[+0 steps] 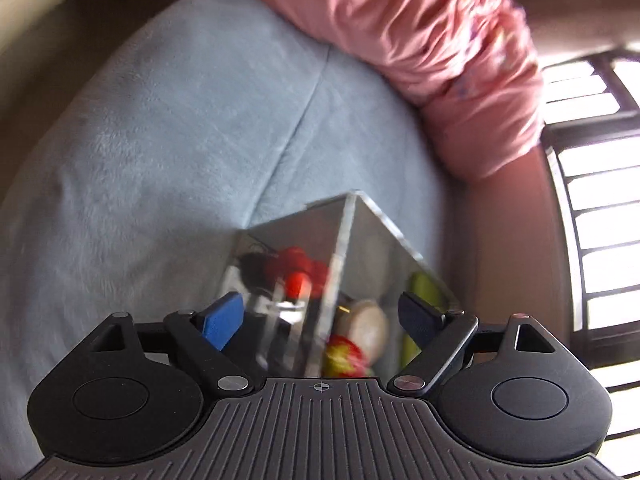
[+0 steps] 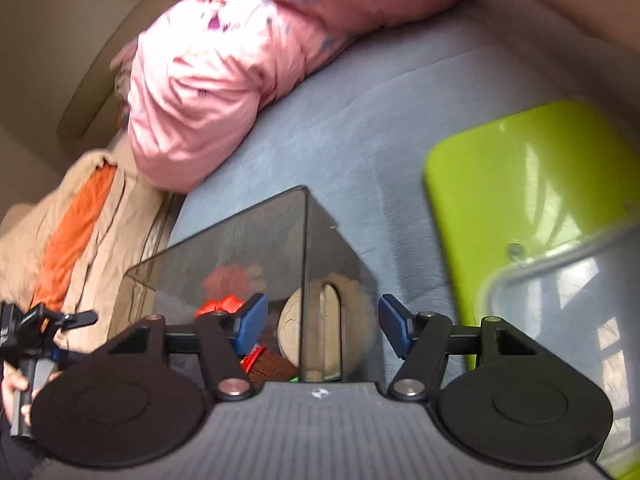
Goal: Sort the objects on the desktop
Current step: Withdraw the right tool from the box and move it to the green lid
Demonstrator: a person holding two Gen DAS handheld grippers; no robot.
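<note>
Blue blanket (image 1: 160, 140) | clear box (image 2: 256, 248): red toys (image 1: 298, 270), round puff (image 2: 292, 332) | both grippers' fingers (image 1: 222, 320) spread, empty

I can read no text, label, brand or number in either wrist view. The only sign I find is a small crosshair mark, a circle cut by a cross, printed at the front edge of each ribbed grey gripper body (image 1: 321, 387) (image 2: 319, 392); the one in the right view is blurred.
</note>
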